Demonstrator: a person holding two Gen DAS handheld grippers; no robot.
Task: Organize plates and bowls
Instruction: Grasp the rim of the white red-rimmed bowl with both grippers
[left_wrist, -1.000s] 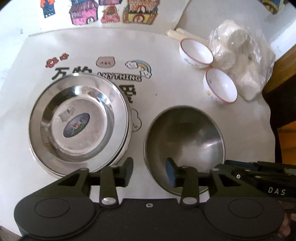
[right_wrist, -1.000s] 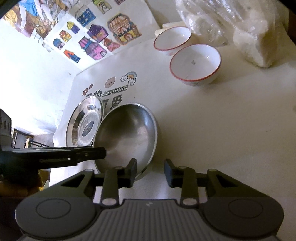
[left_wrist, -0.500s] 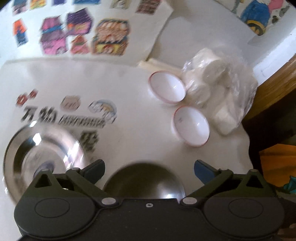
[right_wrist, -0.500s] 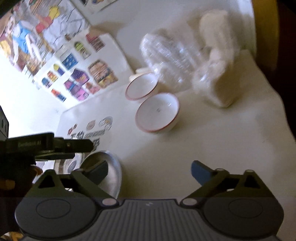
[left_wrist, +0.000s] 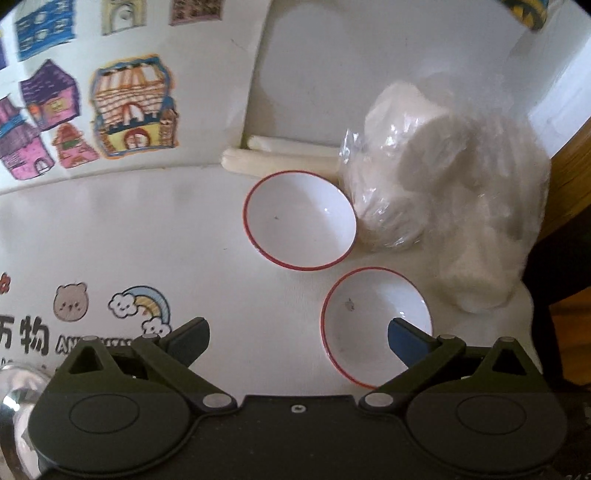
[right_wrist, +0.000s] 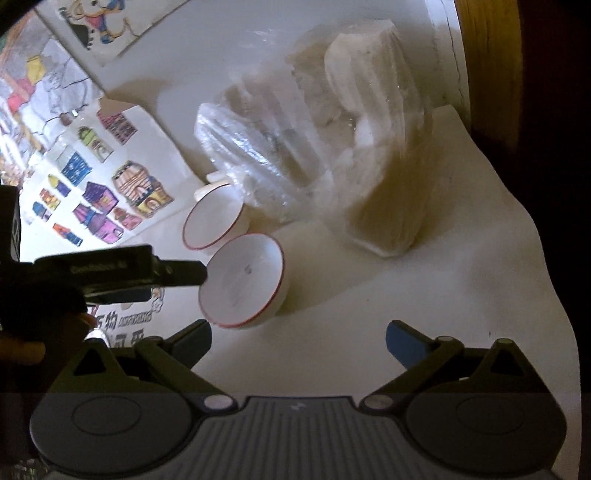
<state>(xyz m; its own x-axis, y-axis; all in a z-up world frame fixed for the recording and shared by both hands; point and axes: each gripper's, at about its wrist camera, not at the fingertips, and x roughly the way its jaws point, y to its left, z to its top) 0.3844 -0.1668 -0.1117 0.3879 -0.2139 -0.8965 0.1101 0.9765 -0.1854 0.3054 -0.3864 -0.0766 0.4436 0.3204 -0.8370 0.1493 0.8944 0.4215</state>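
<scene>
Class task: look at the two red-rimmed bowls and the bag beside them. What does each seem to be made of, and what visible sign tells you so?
Near bowl and far bowl: probably glazed ceramic, possibly melamine; smooth glossy white with small highlights and a thin painted red rim. Bag: thin clear plastic film; crinkled, shiny, with white lumps showing through.

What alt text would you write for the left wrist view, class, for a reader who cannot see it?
Open left tongs hover over a white table, holding nothing, facing two empty red-rimmed white bowls: near bowl by the blue-padded finger, far bowl beyond. A plastic bag of white goods sits to their right, against the far bowl.
</scene>
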